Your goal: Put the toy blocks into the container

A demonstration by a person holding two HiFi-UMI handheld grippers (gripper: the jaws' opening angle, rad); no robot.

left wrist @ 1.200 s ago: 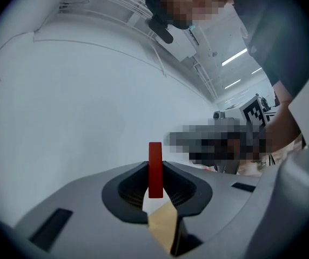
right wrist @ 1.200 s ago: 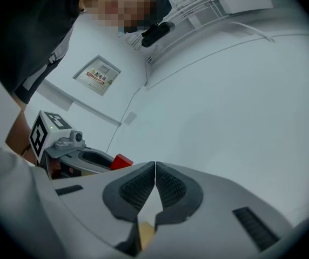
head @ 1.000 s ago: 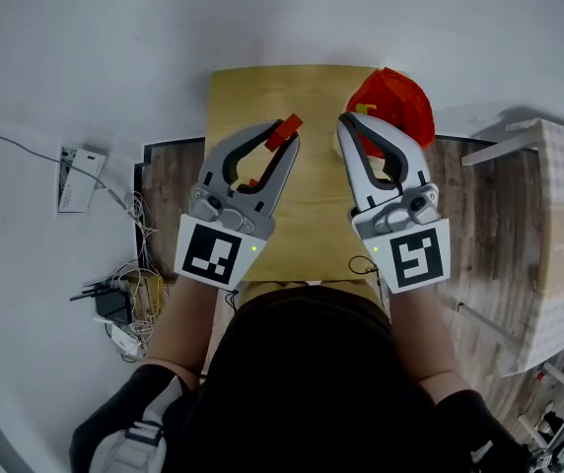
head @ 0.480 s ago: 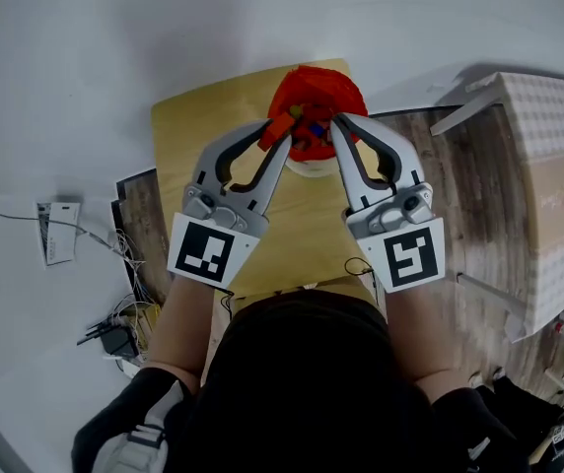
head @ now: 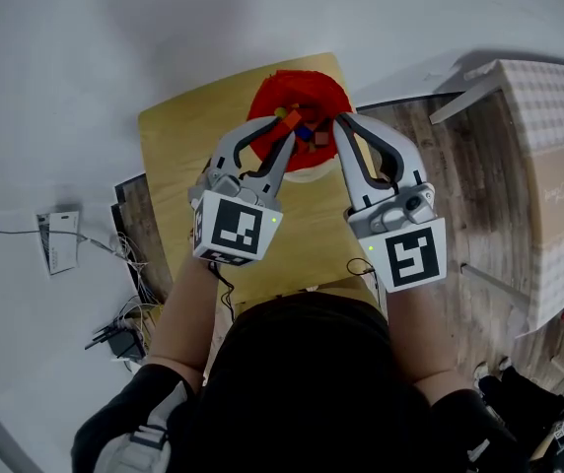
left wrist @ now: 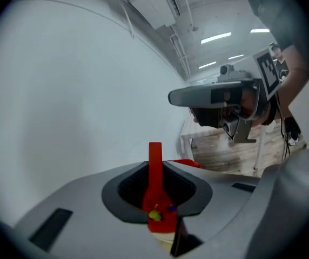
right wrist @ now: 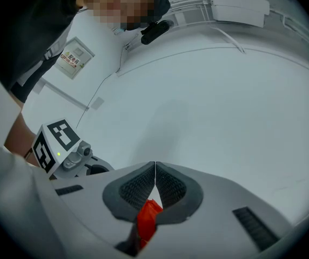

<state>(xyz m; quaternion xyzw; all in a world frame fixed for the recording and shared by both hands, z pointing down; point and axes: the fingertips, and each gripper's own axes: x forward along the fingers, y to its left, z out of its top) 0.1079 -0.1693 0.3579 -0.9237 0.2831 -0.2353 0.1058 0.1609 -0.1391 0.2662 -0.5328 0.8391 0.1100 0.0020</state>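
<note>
A red container (head: 270, 93) with several coloured blocks inside stands on the small wooden table (head: 169, 136). My left gripper (head: 287, 132) hangs over the container's near side, shut on a thin red block (left wrist: 155, 163) that stands upright between its pads. Beneath that block the left gripper view shows the container (left wrist: 160, 228) with a yellow-green and a blue block in it. My right gripper (head: 342, 122) is at the container's right rim with its jaws shut and nothing between them (right wrist: 155, 170). A bit of red container (right wrist: 147, 223) shows below its jaws.
A white checked table (head: 548, 156) stands to the right over wooden flooring. Cables and a power adapter (head: 116, 331) lie on the floor at the left. The person's body fills the lower part of the head view.
Both grippers have moved toward the red container. The left one has carried the red block from over the bare table to above the container's opening and has tilted downward.
</note>
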